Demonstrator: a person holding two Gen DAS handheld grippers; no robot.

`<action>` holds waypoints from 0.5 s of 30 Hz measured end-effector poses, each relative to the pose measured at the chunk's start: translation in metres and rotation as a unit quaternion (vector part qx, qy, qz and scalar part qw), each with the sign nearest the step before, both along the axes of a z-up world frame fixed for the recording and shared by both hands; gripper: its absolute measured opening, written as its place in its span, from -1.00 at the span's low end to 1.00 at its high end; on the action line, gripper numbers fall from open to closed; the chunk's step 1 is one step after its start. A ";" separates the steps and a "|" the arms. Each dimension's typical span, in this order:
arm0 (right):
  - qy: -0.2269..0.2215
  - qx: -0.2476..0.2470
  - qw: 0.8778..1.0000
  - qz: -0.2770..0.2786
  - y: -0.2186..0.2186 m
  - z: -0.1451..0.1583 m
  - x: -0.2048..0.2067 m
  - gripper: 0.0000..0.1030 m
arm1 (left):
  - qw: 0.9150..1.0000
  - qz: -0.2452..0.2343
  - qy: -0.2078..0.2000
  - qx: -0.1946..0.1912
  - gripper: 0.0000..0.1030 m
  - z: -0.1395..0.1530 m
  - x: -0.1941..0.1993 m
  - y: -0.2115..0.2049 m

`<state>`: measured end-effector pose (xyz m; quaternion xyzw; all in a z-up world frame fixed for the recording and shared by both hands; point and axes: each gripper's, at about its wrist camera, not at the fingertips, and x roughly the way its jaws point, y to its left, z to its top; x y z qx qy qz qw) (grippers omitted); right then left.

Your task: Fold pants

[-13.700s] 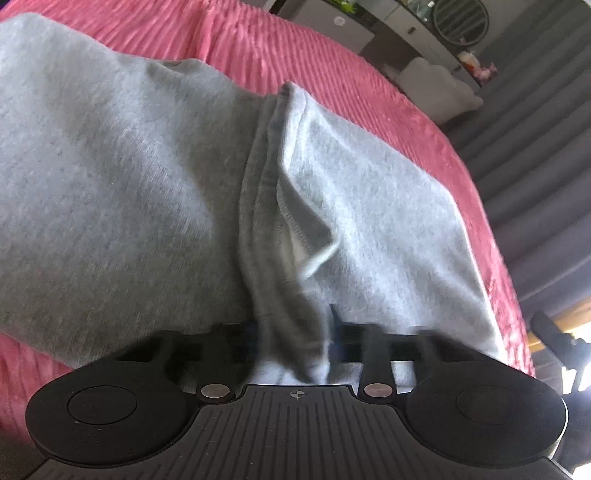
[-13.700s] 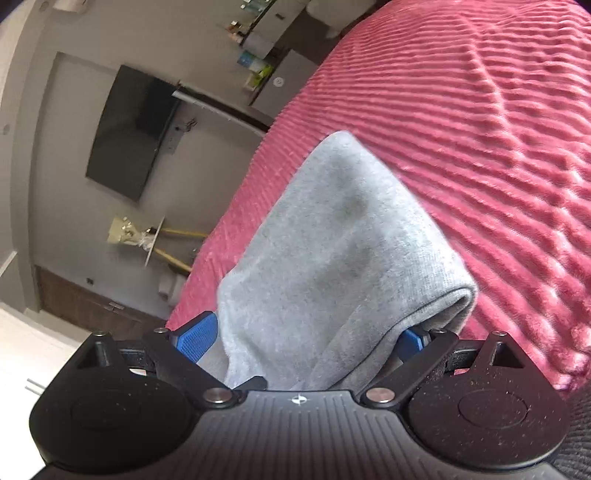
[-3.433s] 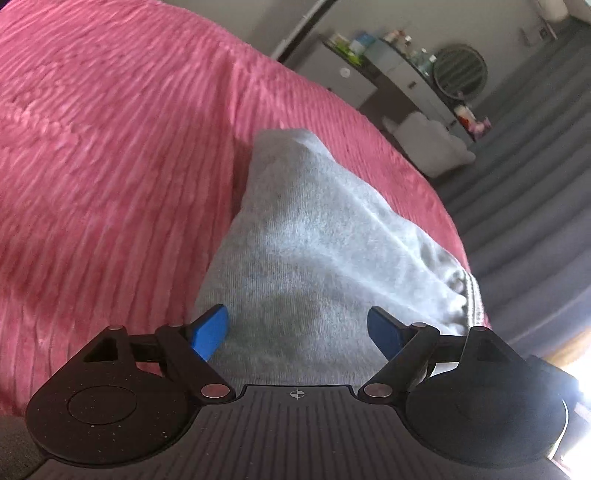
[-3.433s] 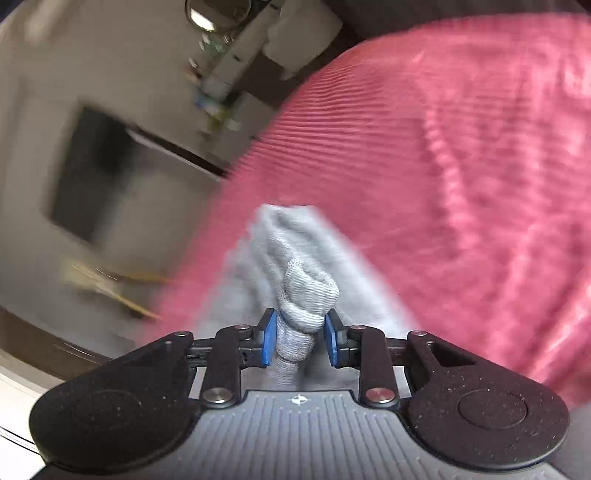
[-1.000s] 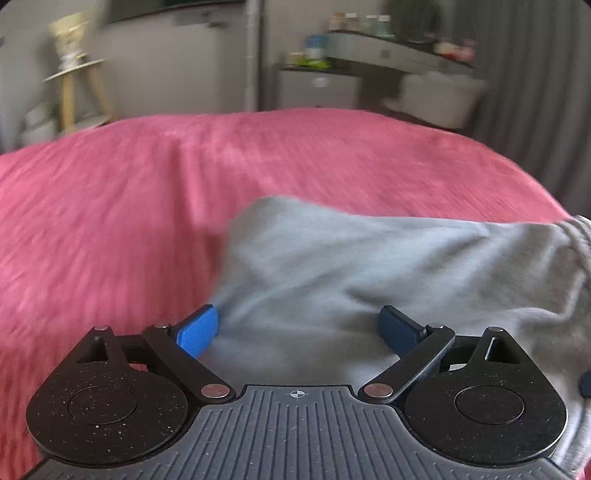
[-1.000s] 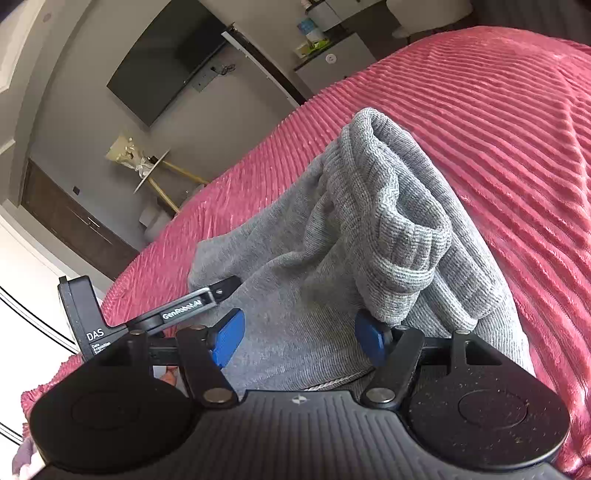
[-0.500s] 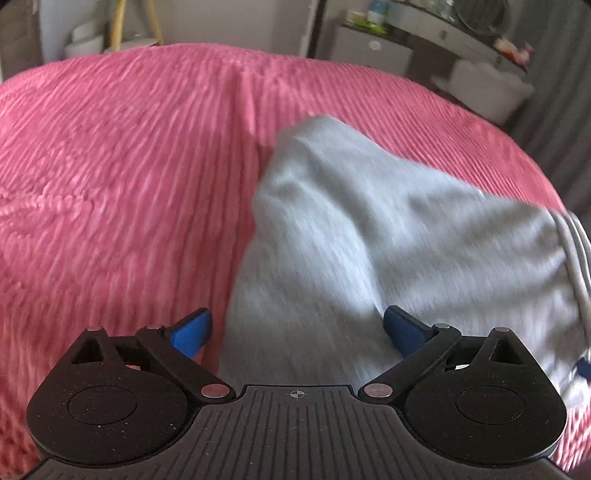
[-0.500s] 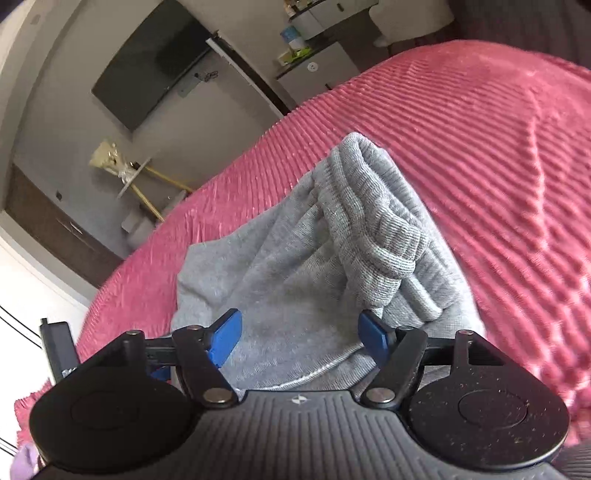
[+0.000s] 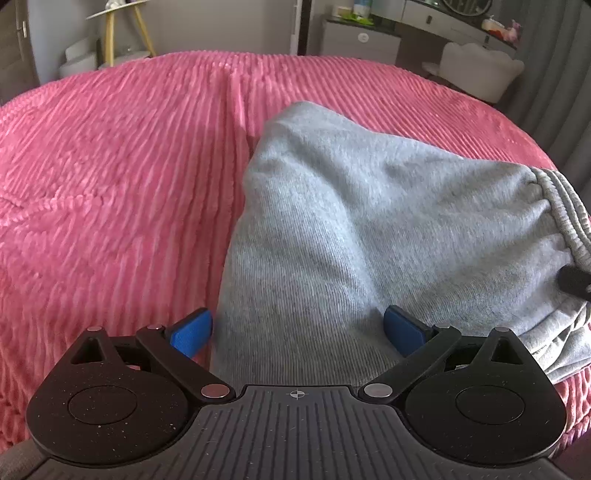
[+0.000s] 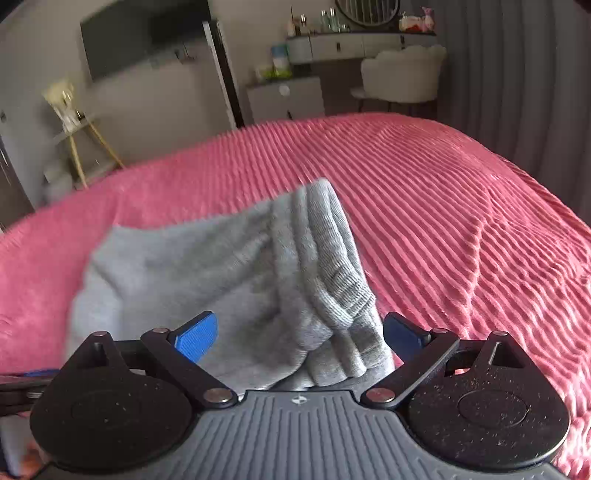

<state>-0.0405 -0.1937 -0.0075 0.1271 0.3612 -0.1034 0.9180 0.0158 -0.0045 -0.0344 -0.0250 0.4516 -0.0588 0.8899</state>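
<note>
I have both tongs spread wide, gripping nothing: the left gripper (image 9: 297, 326) and right gripper (image 10: 299, 330) straddle the folded grey fleece pants (image 9: 369, 229) near the pink ribbed bedspread's (image 9: 110, 166) near edge. Snagging the ribbed waistband (image 10: 325, 266) could unroll the bundle.

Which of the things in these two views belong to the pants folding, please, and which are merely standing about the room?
Belonging to the job:
- grey knitted sweatpants, folded
- pink ribbed bedspread beneath them
- left hand-held gripper, open
- right hand-held gripper, open

Merely standing about:
- black wall television
- white upholstered chair
- small side table with yellow legs
- grey curtains
</note>
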 end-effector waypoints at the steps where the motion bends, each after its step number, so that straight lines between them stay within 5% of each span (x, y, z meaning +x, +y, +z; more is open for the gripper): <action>1: 0.014 -0.006 1.000 -0.002 0.000 -0.005 0.005 0.88 | 1.000 -0.001 0.001 0.000 0.98 -0.001 0.002 0.000; 5: 0.090 0.004 0.996 -0.015 -0.005 -0.025 0.017 0.89 | 1.000 -0.001 0.010 -0.005 0.98 -0.003 0.005 0.002; 15: 0.134 0.113 0.985 -0.005 -0.042 -0.019 0.020 0.89 | 0.998 -0.020 0.041 -0.050 0.97 0.004 0.012 0.018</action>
